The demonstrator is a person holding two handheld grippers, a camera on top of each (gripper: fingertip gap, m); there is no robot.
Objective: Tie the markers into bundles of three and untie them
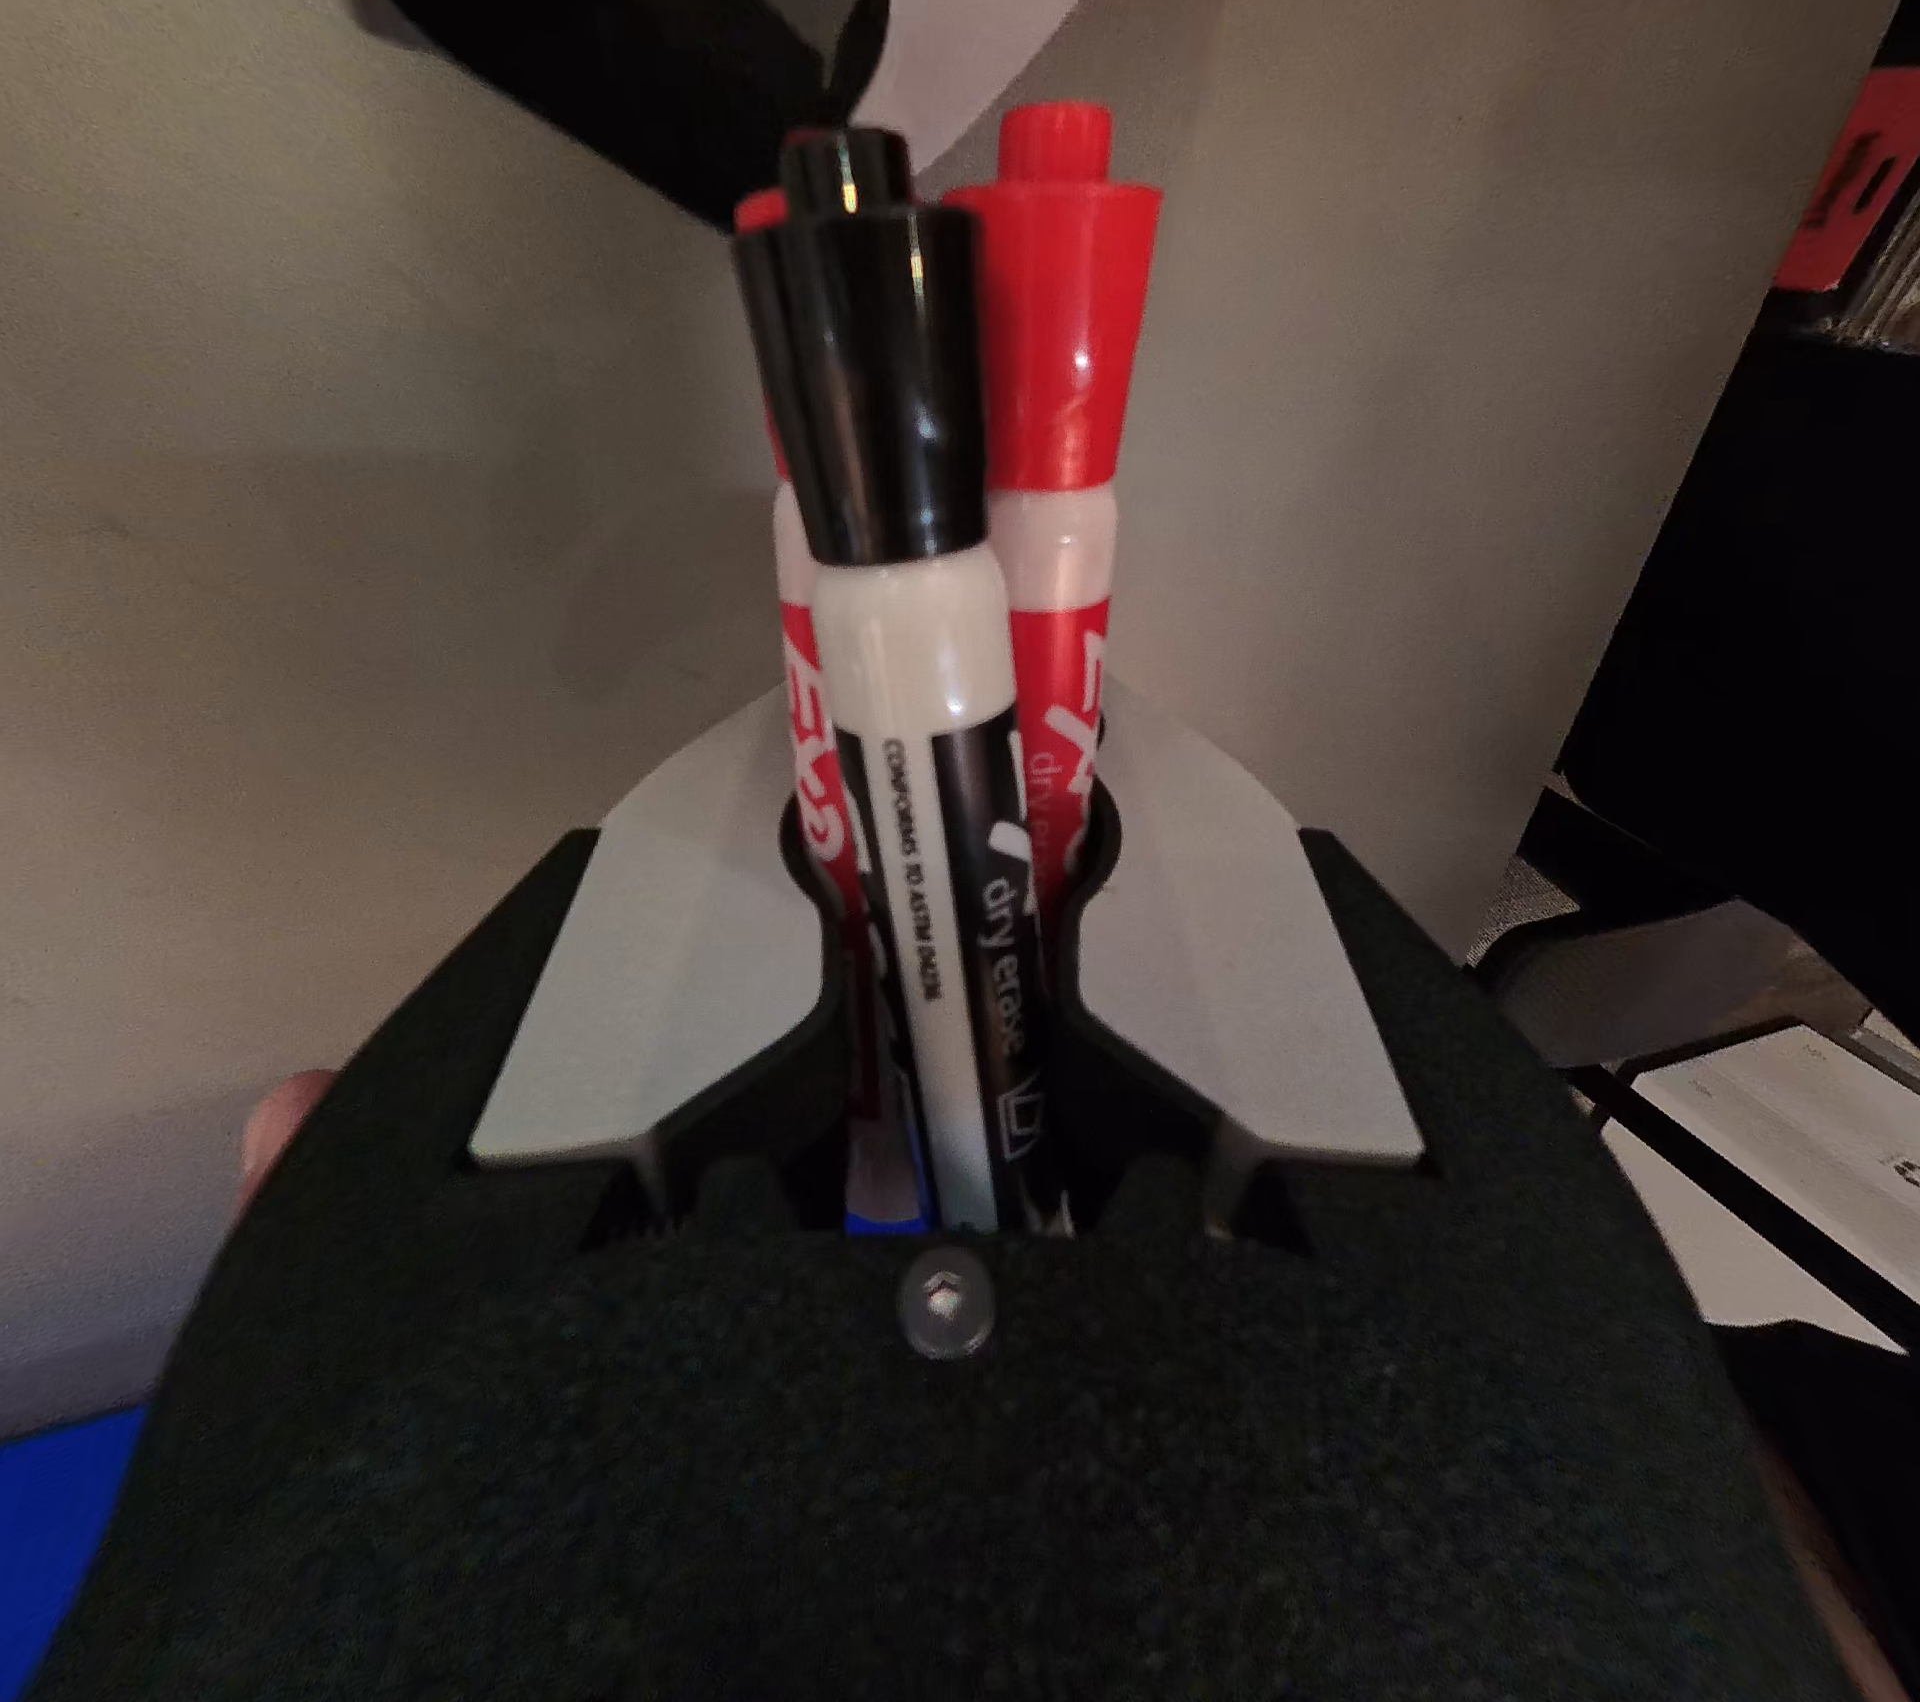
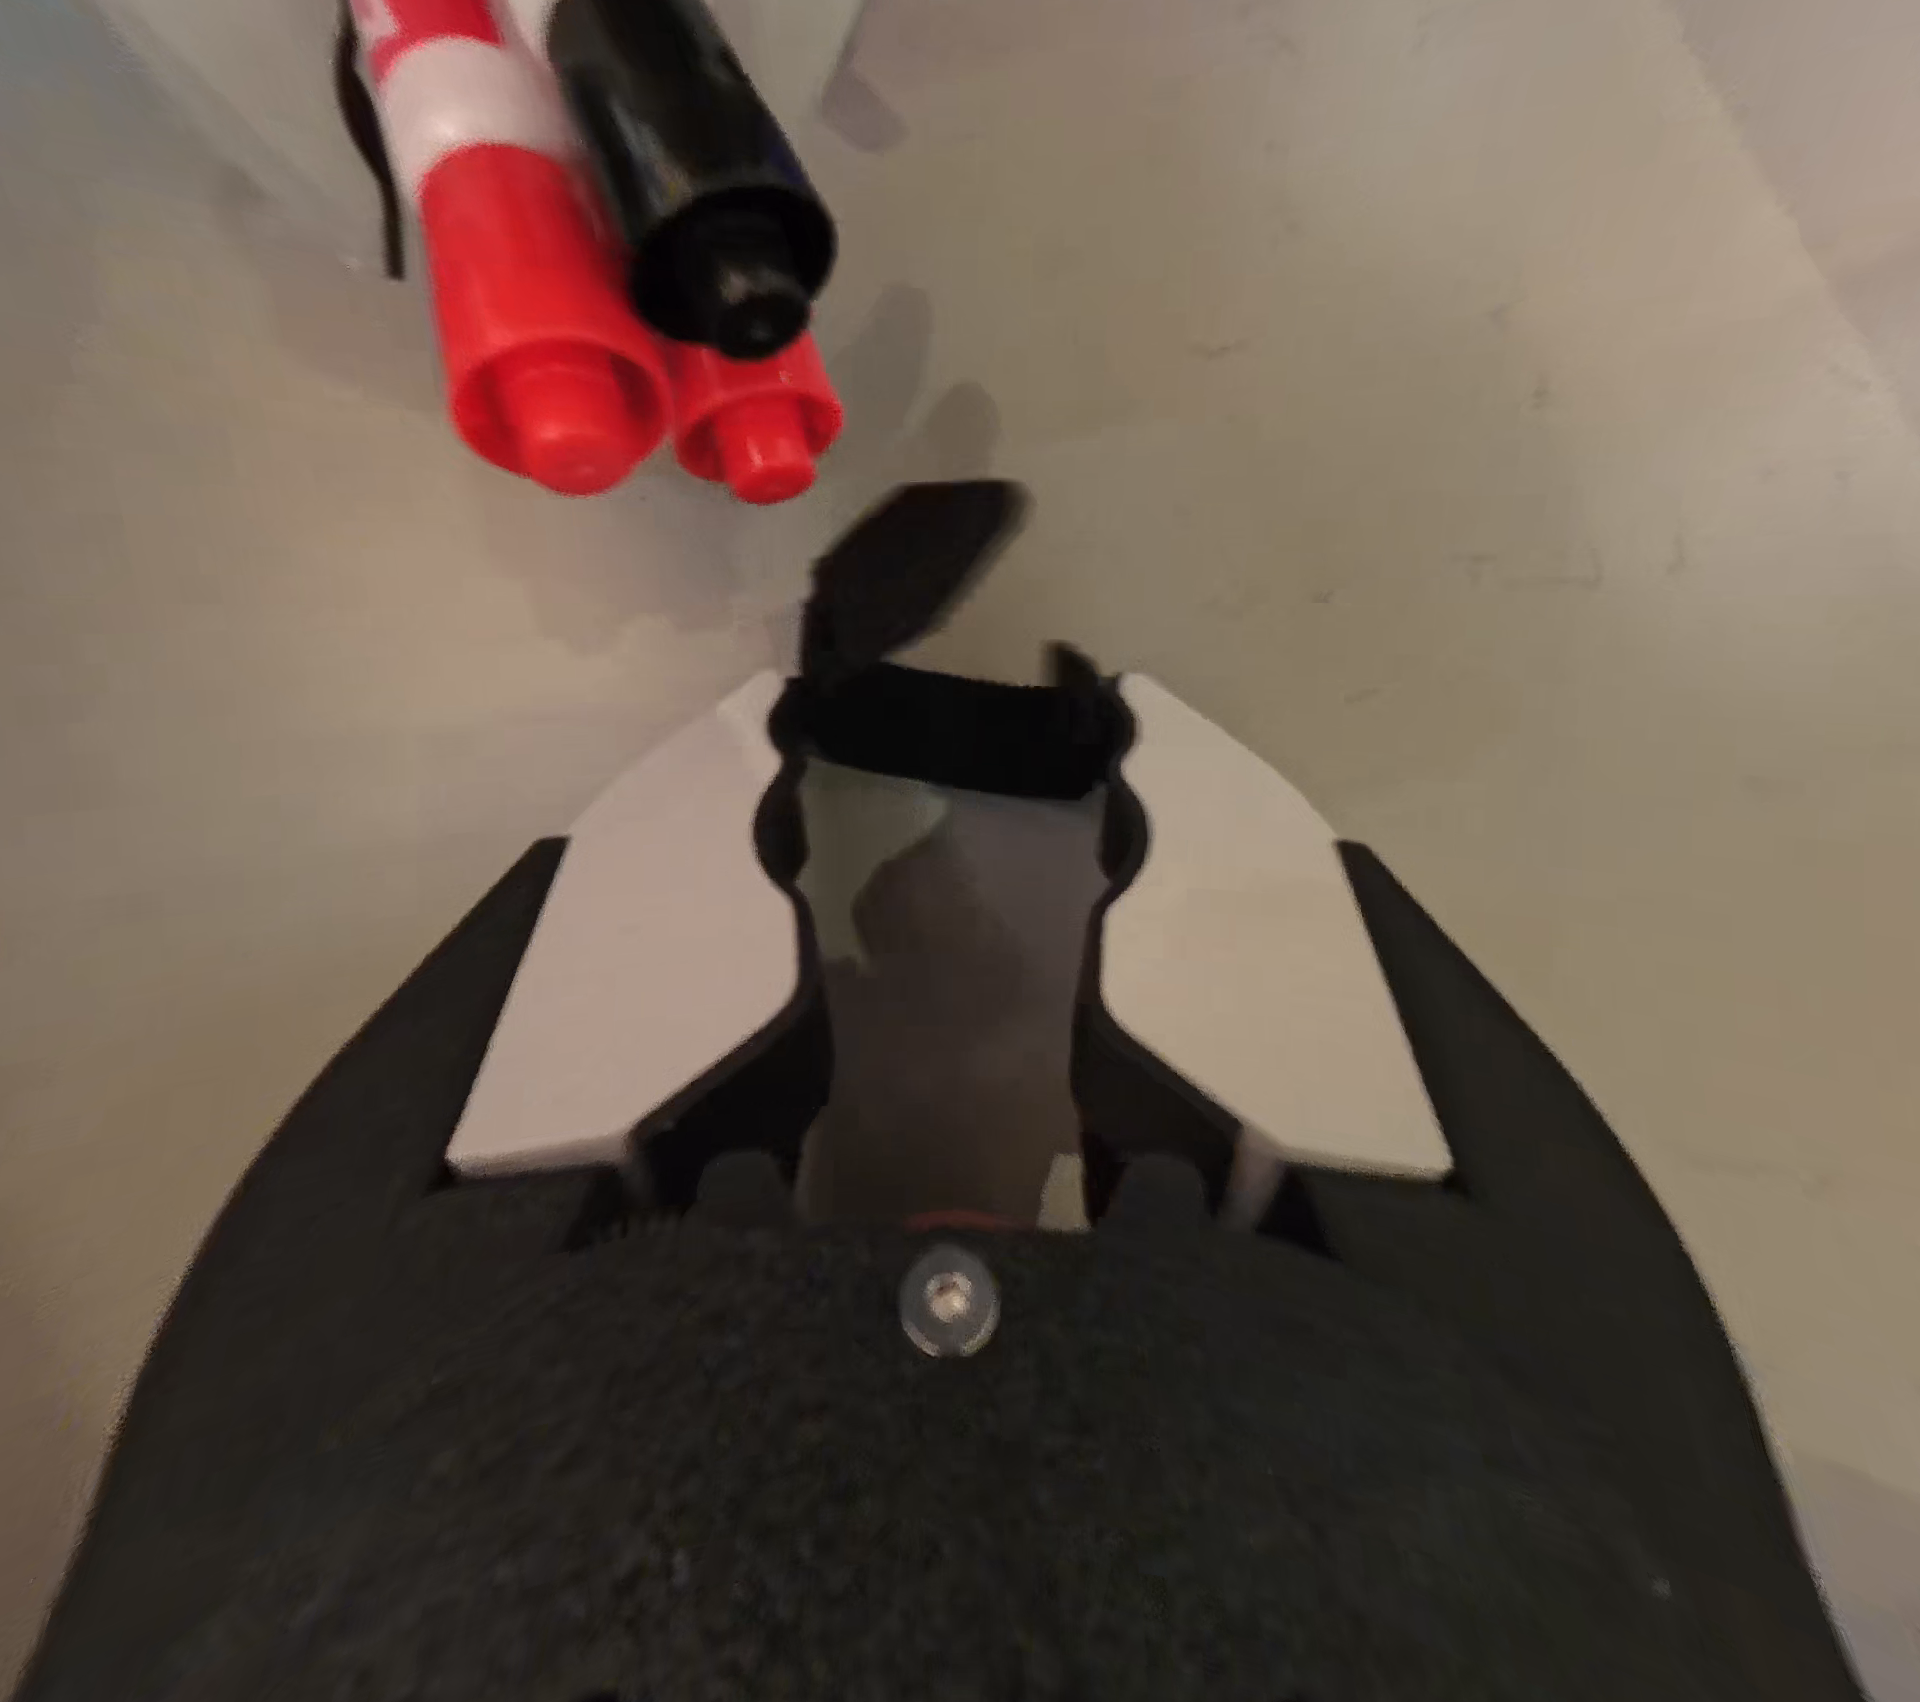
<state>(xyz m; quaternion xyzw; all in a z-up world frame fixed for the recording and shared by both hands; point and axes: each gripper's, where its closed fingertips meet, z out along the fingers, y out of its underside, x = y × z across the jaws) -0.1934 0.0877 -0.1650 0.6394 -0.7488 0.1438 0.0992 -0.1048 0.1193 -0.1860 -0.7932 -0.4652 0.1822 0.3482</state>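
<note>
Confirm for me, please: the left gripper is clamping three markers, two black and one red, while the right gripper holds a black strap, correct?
Not quite: the colours are swapped. The right wrist view shows the caps of two red markers and one black marker in the left gripper. The rest stands: the right gripper holds the black strap.

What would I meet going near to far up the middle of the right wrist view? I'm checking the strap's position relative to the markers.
Right hand-held gripper holding the black strap at its fingertips → strap's loose tab → two red marker caps → black marker cap.
</note>
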